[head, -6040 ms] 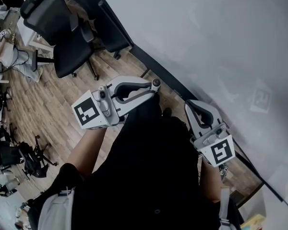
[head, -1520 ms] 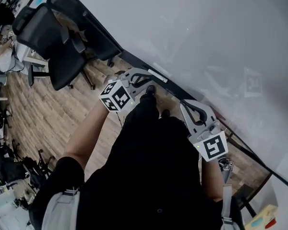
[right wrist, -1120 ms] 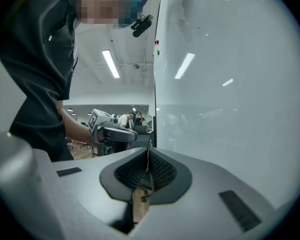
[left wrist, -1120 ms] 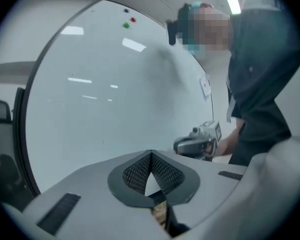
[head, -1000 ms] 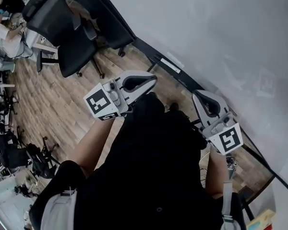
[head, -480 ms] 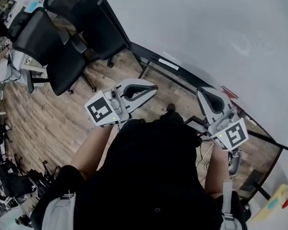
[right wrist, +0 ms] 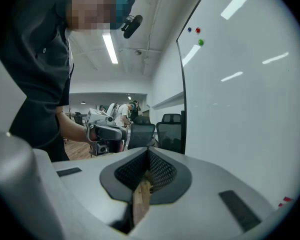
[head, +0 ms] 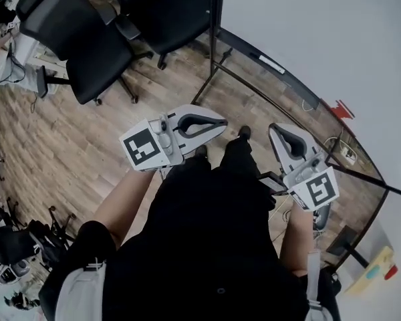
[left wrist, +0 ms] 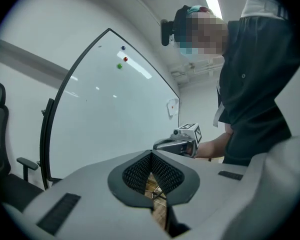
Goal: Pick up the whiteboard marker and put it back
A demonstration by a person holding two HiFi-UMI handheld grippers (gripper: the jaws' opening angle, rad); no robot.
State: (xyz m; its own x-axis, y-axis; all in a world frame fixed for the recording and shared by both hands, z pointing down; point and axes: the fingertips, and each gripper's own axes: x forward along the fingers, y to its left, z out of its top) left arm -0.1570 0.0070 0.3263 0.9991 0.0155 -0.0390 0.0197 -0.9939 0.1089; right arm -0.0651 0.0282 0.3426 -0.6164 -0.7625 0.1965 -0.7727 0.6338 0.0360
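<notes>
I cannot make out a whiteboard marker in any view. The whiteboard stands ahead of me; its dark bottom ledge carries a small white strip that I cannot identify. My left gripper is held at waist height, shut and empty; its own view shows the pads meeting. My right gripper is beside it, also shut with nothing in it. The left gripper view shows the right gripper and the board with its small magnets. The right gripper view shows the left gripper.
Black office chairs stand on the wood floor at the left. The board's black frame post and foot rails stand just ahead. A red item sits by the board's lower right. Cables and a power strip lie at the right.
The view has swung along the board: its left post and foot rails have come into sight, and the chairs have shifted up-left. Both grippers stay shut and empty at waist height.
</notes>
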